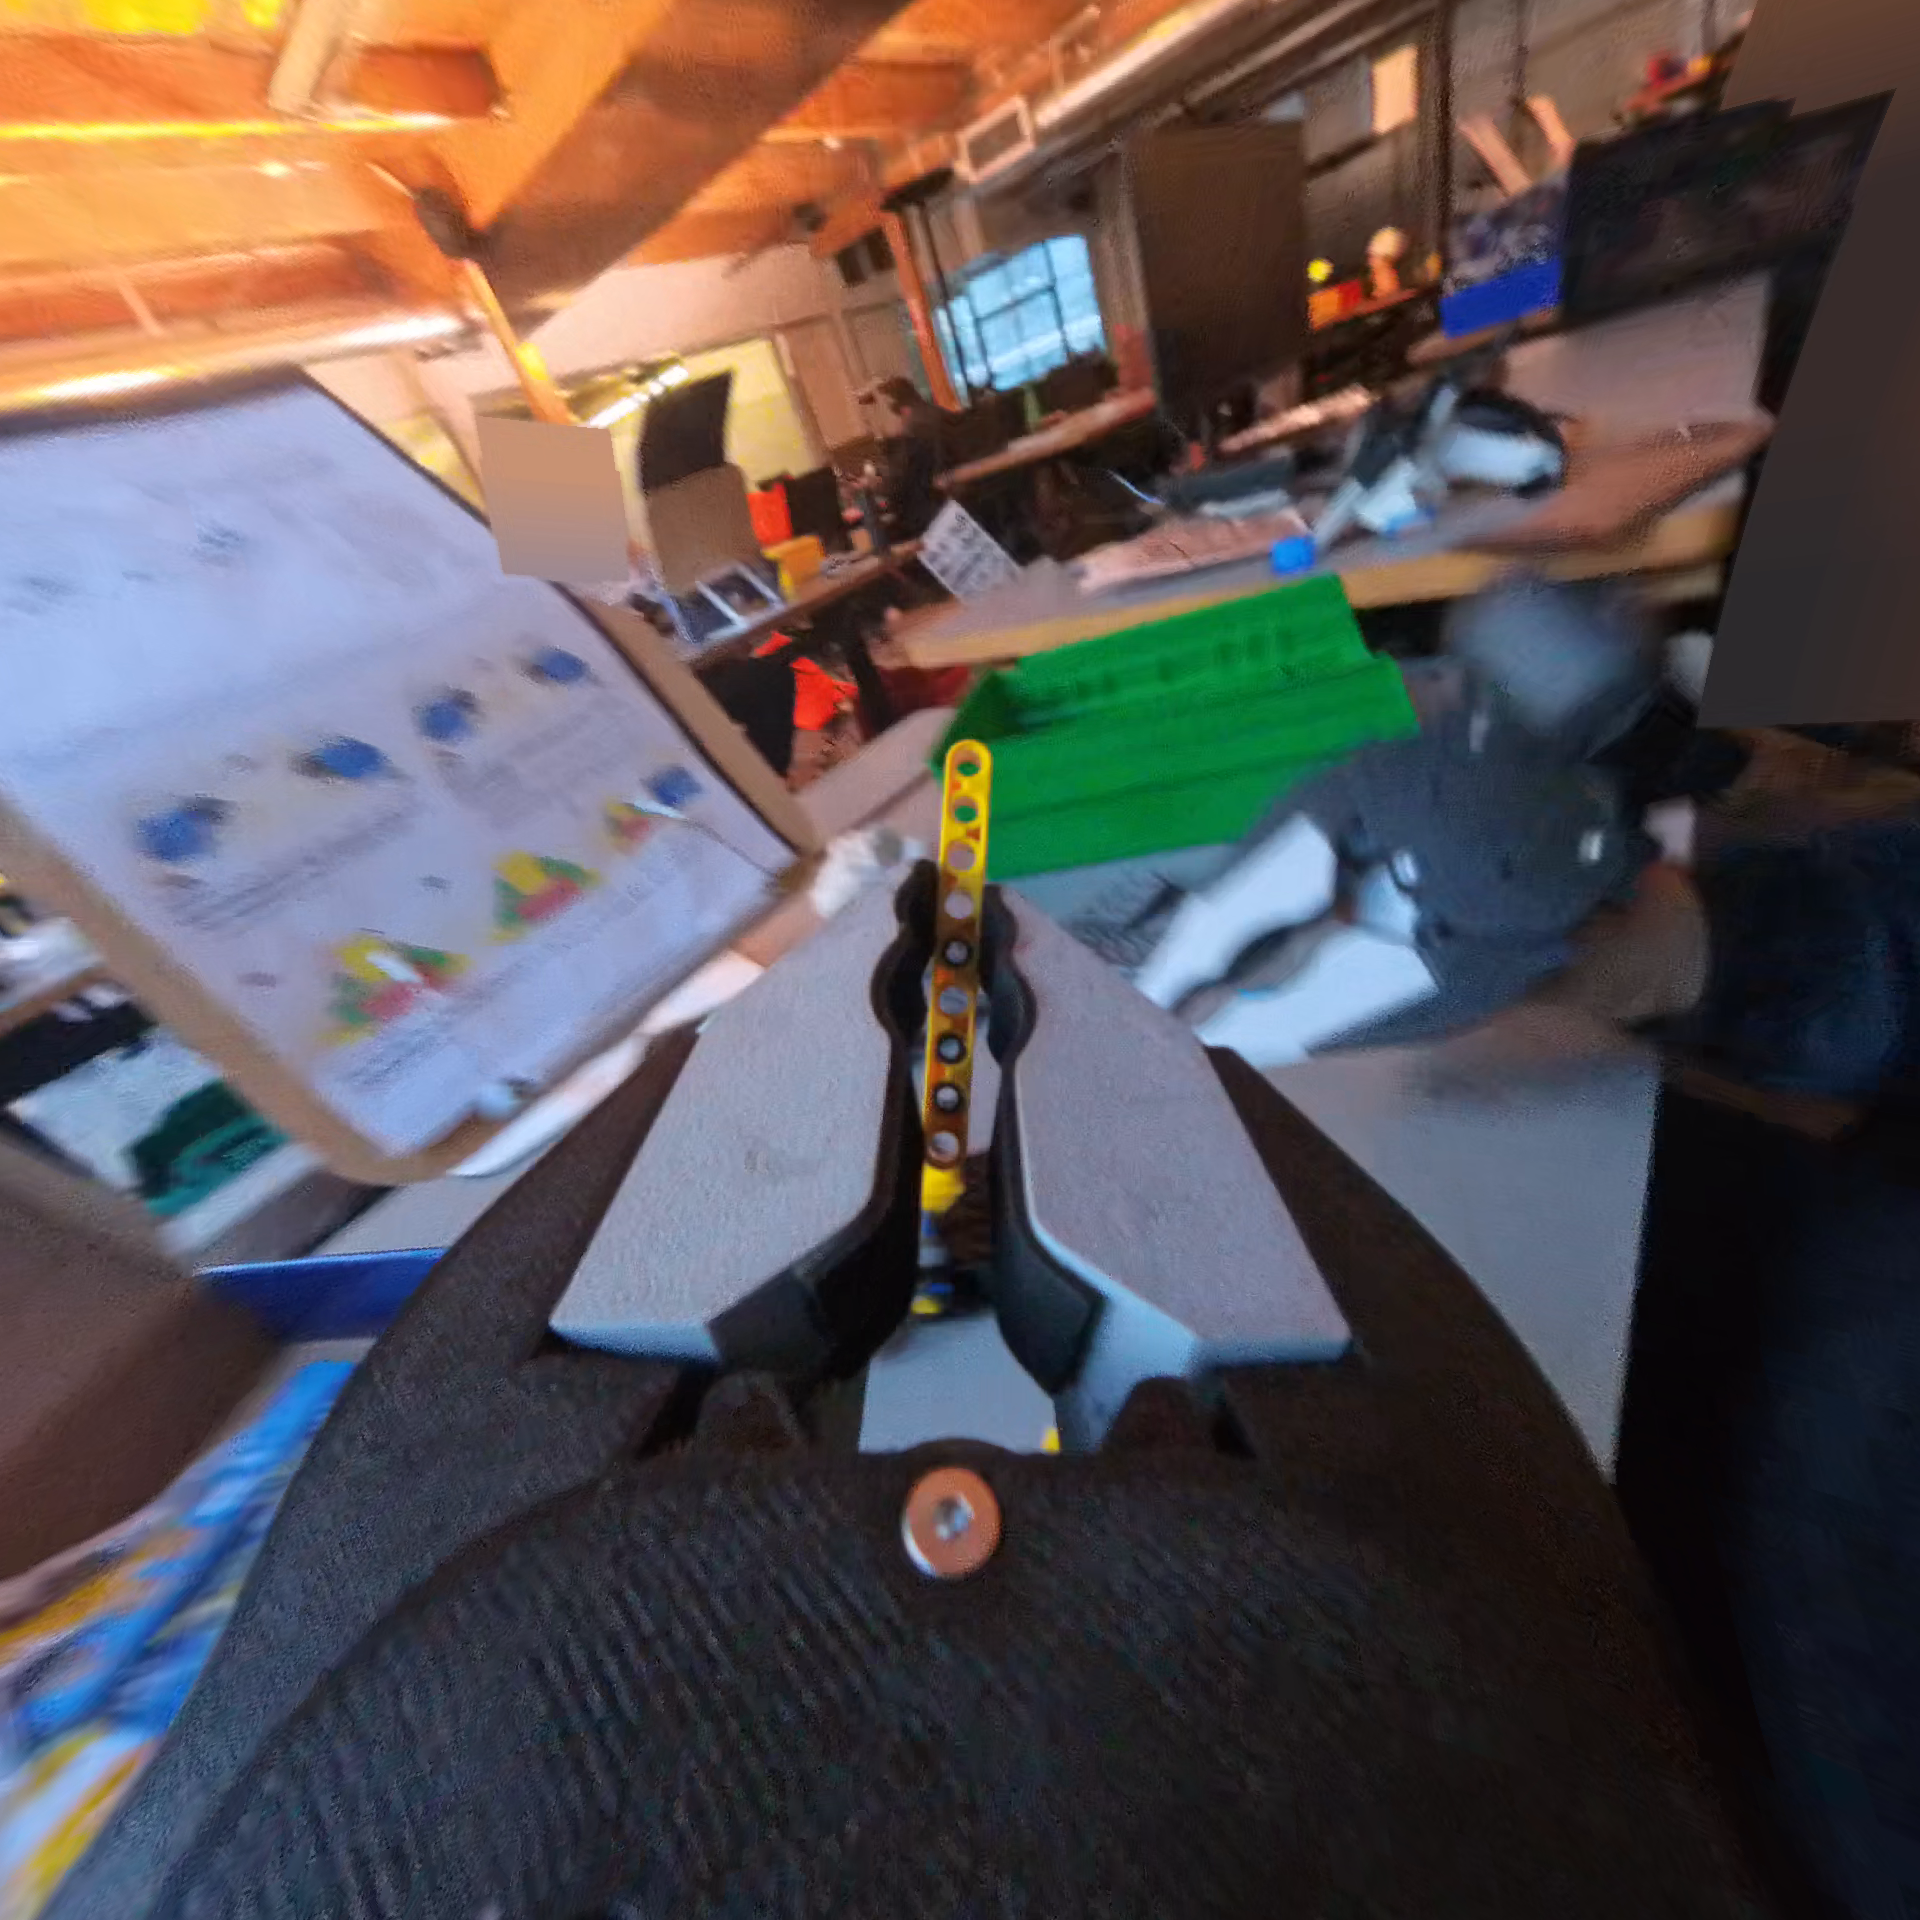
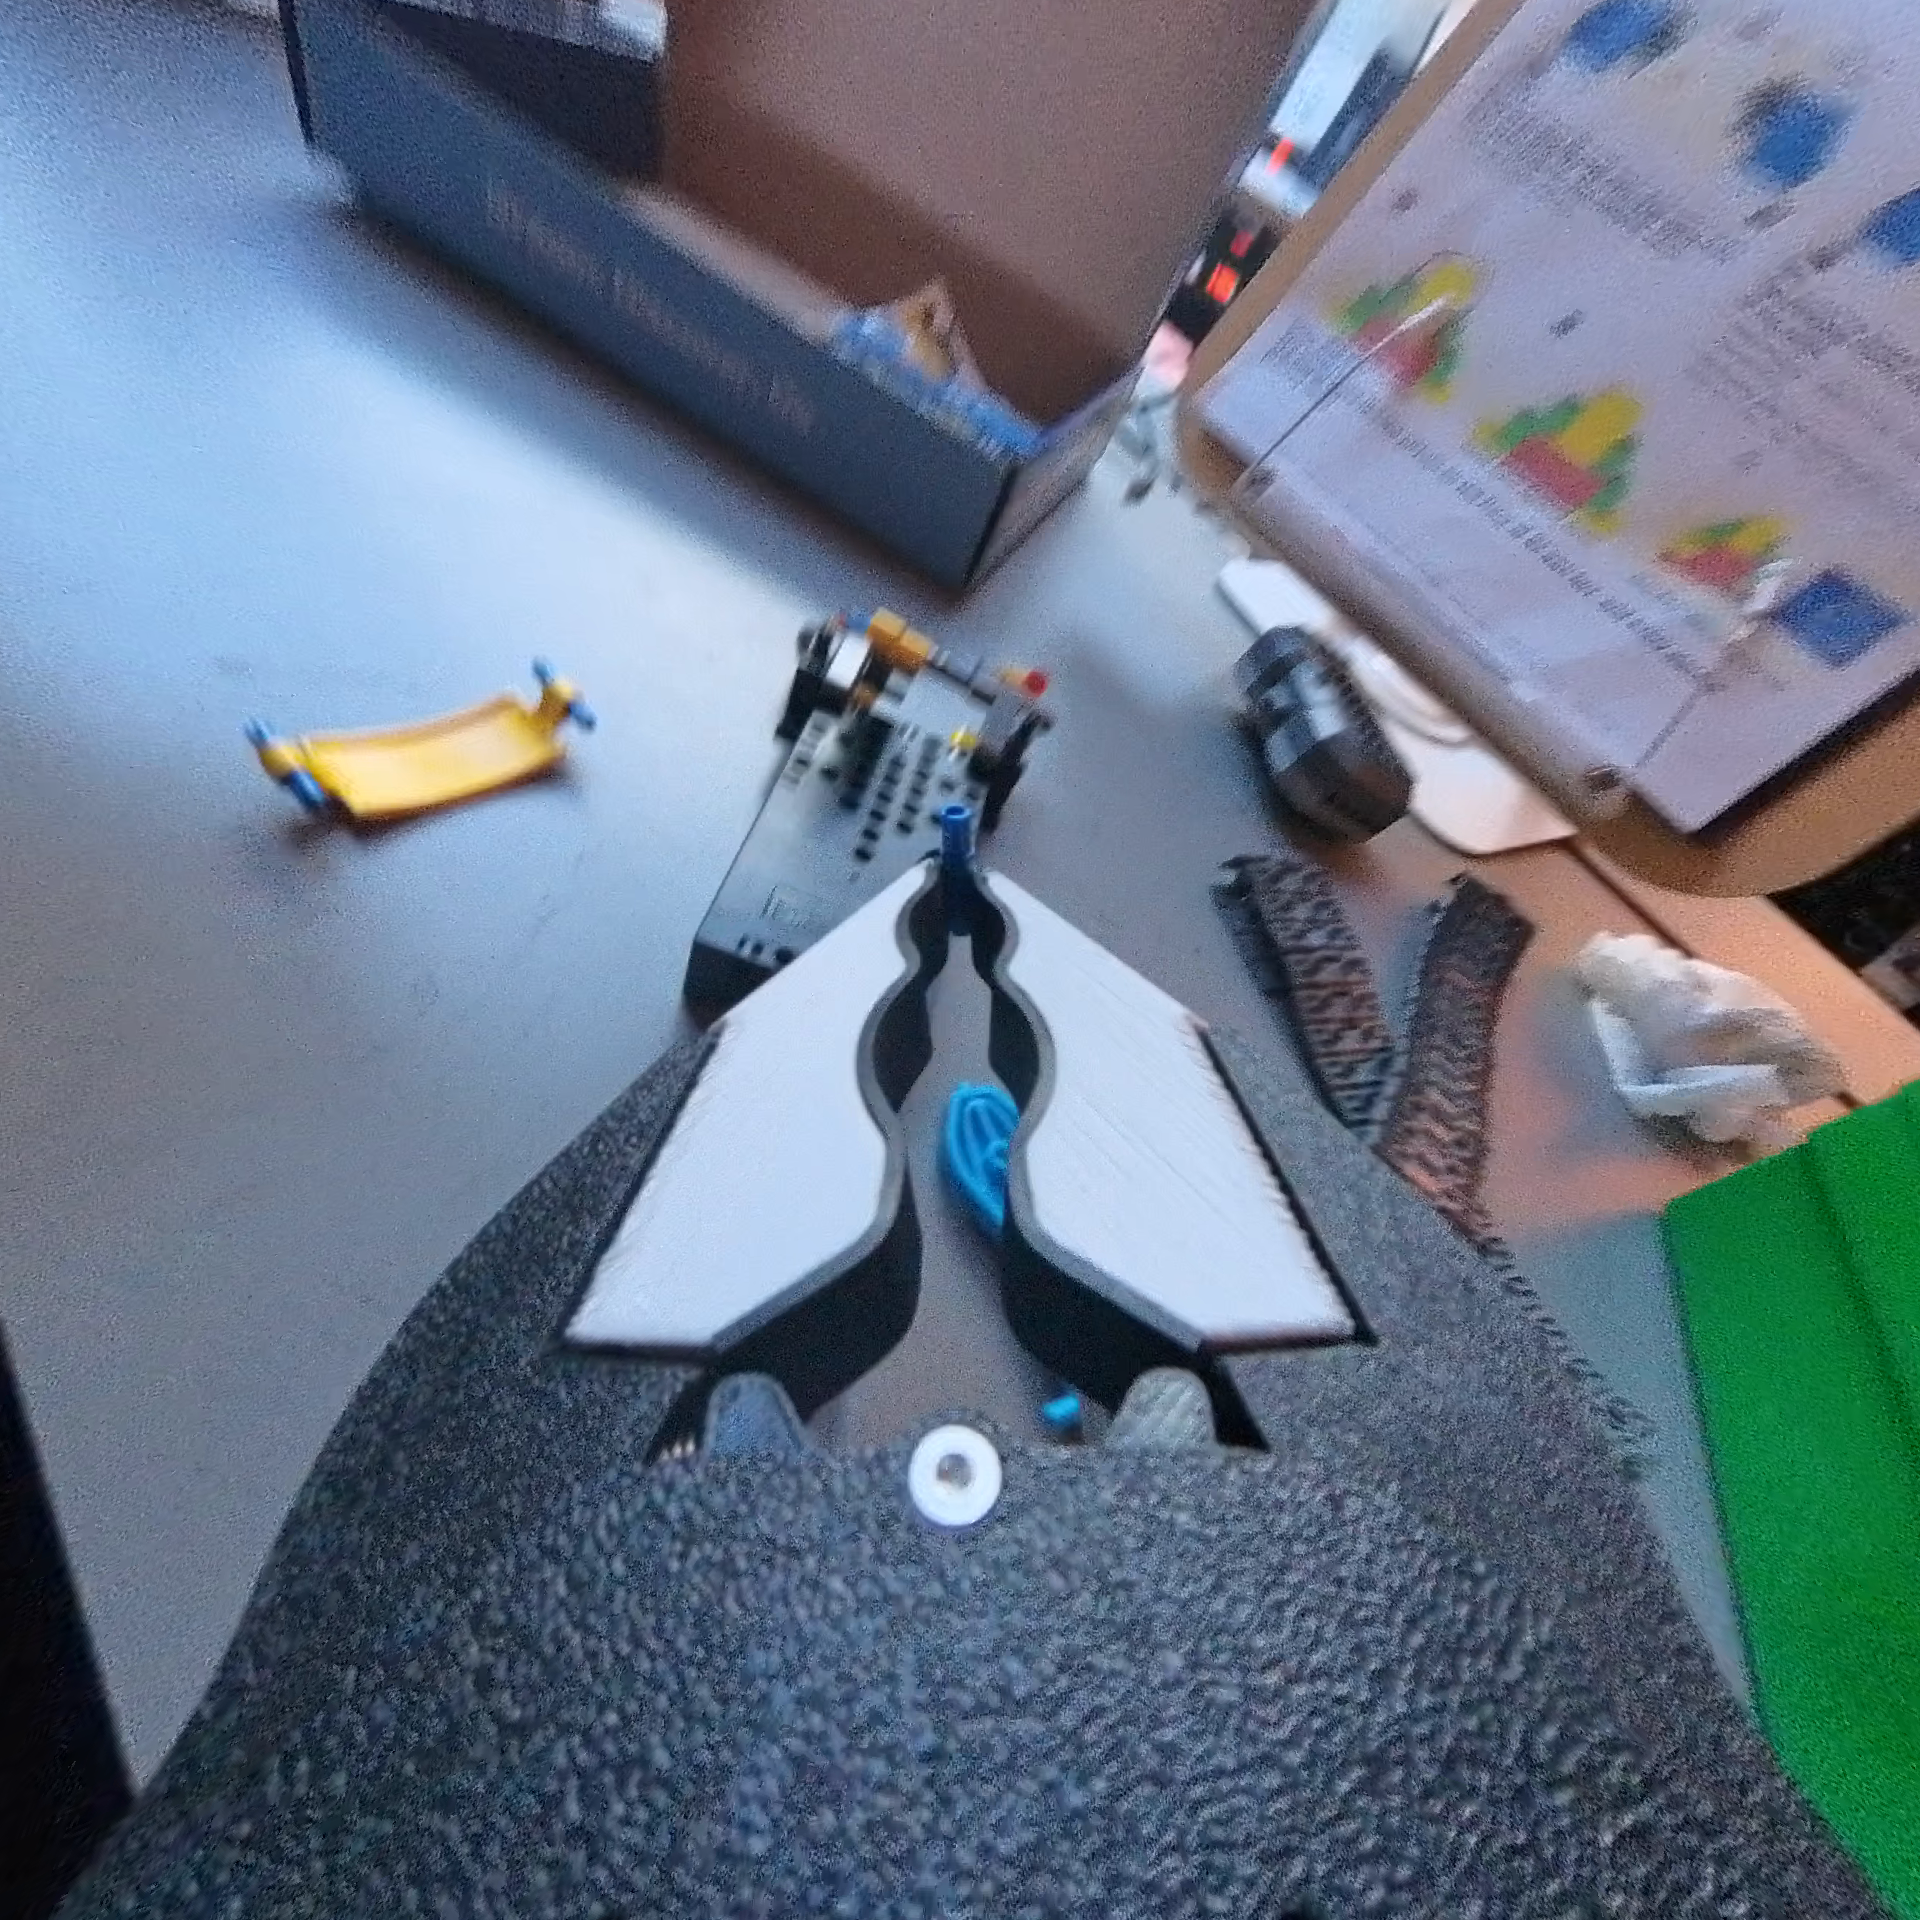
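A grey tabletop point(image 2: 260, 436) lay under the right gripper point(image 2: 954, 883), whose fingers pinched a small blue pin point(image 2: 952, 844). Ahead sat an open cardboard box point(image 2: 727, 343), contents blurred. The left gripper point(image 1: 956, 914), raised toward a cluttered workshop, clamped a yellow holed beam point(image 1: 961, 831); a green bin point(image 1: 1174, 727) stood beyond.

A green tray point(image 1: 1174, 727) sat beside a propped instruction board point(image 1: 312, 727); a yellow curved piece point(image 2: 426, 753) lay on the tabletop point(image 2: 260, 1039) near a cardboard box point(image 2: 675, 332).
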A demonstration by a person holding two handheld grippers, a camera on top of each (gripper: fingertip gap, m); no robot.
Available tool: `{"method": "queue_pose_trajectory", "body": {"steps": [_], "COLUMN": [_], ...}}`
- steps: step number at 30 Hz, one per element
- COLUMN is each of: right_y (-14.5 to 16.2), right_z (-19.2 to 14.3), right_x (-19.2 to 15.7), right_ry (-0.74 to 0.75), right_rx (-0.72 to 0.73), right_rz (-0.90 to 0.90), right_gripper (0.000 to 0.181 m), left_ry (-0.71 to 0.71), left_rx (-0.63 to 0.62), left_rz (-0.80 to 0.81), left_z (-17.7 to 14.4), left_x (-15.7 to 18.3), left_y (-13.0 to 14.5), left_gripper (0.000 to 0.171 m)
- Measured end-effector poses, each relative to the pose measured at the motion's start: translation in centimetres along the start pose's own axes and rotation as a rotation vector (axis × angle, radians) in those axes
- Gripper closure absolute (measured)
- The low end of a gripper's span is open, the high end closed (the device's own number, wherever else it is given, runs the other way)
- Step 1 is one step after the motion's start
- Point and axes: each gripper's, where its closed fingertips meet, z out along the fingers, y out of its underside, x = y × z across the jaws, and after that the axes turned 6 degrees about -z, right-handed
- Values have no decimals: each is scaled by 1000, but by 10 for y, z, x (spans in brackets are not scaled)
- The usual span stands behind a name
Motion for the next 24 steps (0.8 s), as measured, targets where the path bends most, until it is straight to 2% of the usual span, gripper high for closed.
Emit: {"method": "queue_pose_trajectory", "body": {"steps": [1,2,4,7,10,13,15,16,18,20,21,24], "right_y": [-9,-22,-43,-37,-16,26,65,91,140,143,143,134], "right_z": [-10,-18,-29,-48,-102,-155,-169,-170,-170,-170,-173,-185], "right_x": [9,21,43,73,137,193,211,213,214,214,216,226], "right_ry": [19,50,105,145,349,468,462,442,413,377,379,446], "right_rx": [44,60,80,-9,-99,-147,-176,-227,-356,-282,-271,-280], "right_rz": [20,3,-15,-9,-21,171,314,380,506,605,619,574], "right_gripper": [180,180,180,179,179,176,165,155,119,125,121,114], "left_ry": [-54,-71,5,183,272,273,332,352,384,391,394,406], "left_rx": [34,35,-73,-233,-310,-334,-359,-370,-377,-410,-418,-431], "left_rz": [59,115,33,-40,-2,28,-29,-61,-101,-128,-135,-151], "left_z": [-16,-25,-18,8,18,20,20,21,24,27,28,33], "left_x": [-18,-26,-24,10,42,48,57,60,67,70,71,76], "left_y": [-23,-33,-11,37,59,67,71,74,79,88,91,99], "left_gripper": [167,167,167,167,166,166,166,166,166,165,165,165]}}
